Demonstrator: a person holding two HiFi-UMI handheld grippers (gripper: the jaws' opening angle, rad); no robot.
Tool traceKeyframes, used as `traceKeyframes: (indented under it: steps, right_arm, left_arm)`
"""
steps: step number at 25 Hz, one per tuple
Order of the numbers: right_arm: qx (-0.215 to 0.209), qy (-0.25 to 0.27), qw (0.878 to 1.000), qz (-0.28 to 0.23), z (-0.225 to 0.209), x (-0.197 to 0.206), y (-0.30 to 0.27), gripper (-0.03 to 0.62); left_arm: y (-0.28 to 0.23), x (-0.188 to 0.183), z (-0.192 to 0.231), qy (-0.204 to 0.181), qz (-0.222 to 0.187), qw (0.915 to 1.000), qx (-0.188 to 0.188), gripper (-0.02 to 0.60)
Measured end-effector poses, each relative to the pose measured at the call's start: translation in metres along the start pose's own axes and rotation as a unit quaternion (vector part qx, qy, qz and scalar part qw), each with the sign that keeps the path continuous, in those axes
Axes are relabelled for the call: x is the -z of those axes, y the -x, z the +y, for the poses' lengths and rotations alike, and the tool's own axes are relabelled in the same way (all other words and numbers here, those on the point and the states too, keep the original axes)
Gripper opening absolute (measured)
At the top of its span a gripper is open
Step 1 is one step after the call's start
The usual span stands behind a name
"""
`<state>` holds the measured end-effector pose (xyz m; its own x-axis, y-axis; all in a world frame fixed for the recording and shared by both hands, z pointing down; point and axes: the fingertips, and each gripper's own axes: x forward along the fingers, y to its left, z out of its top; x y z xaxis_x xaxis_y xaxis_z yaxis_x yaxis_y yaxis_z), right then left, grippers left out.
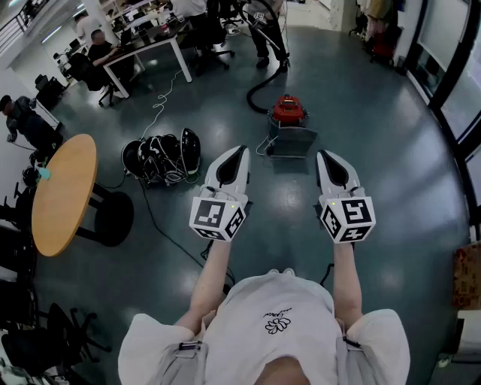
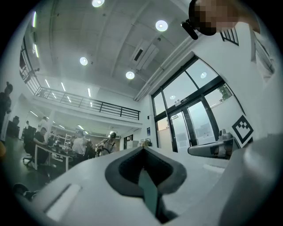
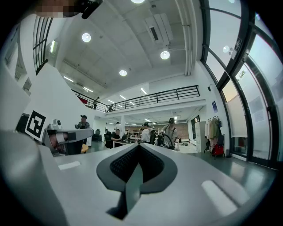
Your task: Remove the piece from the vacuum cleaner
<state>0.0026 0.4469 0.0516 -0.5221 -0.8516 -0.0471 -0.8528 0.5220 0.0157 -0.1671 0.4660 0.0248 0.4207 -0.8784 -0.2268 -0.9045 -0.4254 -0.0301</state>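
The red vacuum cleaner (image 1: 288, 110) stands on the dark floor ahead of me, against a grey boxy part (image 1: 292, 140). Its black hose (image 1: 258, 93) curves away toward a standing person (image 1: 264, 22). My left gripper (image 1: 240, 151) and right gripper (image 1: 324, 154) are held side by side at chest height, short of the vacuum and apart from it. Both are shut with nothing between the jaws. The left gripper (image 2: 143, 148) and the right gripper (image 3: 138, 146) point level across the hall in their own views, where the vacuum is out of sight.
A round wooden table (image 1: 64, 192) stands at my left. A heap of black gear and cables (image 1: 161, 158) lies on the floor left of the vacuum. A white desk (image 1: 144, 50) with seated people is at the far back. Glass walls (image 1: 466, 83) run along the right.
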Motion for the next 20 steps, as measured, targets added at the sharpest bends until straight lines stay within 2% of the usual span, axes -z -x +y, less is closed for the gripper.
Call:
traceKeyframes:
  steps: [9,20]
  right_arm:
    - [-0.006,0.003,1.000,0.001,-0.001,0.002,-0.002,0.025]
    - [0.001,-0.005,1.000,0.018,-0.014,0.017,0.012,0.025]
  left_arm:
    - [-0.004,-0.001,-0.008,0.011,-0.006,0.9999,0.002,0.003]
    - [-0.007,0.010,-0.025,0.014,0.016,0.9998,0.007,0.003]
